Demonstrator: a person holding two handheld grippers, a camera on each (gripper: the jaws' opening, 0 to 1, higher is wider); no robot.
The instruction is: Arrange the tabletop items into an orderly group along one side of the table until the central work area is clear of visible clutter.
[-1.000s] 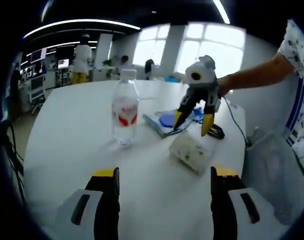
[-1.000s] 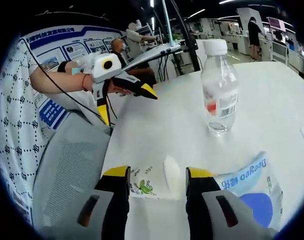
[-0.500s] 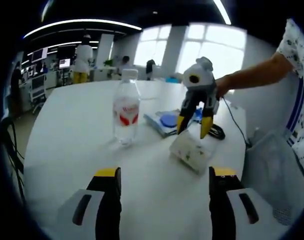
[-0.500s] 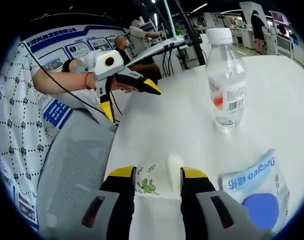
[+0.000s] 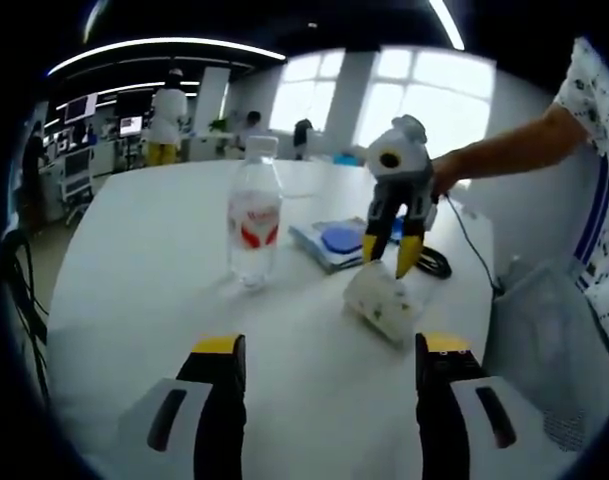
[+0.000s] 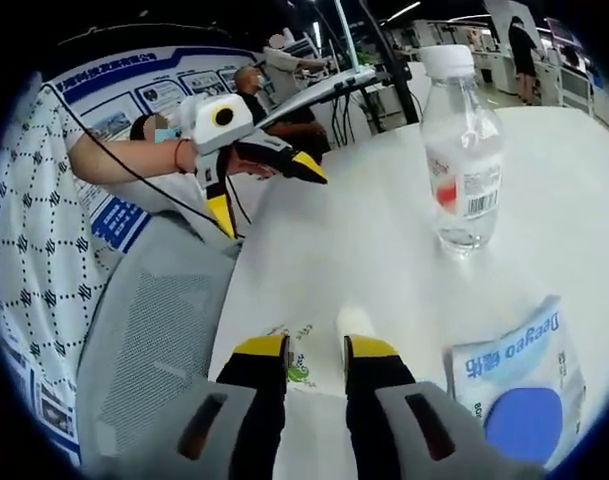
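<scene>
On the white table (image 5: pixel 134 260) a clear water bottle (image 5: pixel 254 215) with a red label stands upright. To its right lie a blue-and-white pouch (image 5: pixel 334 240) and a white tissue pack (image 5: pixel 381 300). My right gripper (image 5: pixel 390 256) comes down on the pack from above. In the right gripper view its jaws have drawn in against the sides of the tissue pack (image 6: pixel 314 345), with the pouch (image 6: pixel 514 380) to the right and the bottle (image 6: pixel 464 170) beyond. My left gripper (image 5: pixel 331 348) hovers open over bare table, with nothing between its jaws. The left gripper (image 6: pixel 266 192) is also in the right gripper view, held above the table's edge.
A black cable (image 5: pixel 434 262) lies coiled behind the tissue pack. A grey mesh chair (image 5: pixel 544 340) stands against the table's right edge; the same chair (image 6: pixel 154 340) is at the left of the right gripper view. People and desks are far behind.
My right gripper's jaws have narrowed step by step onto the tissue pack. The left gripper has stayed almost still and open.
</scene>
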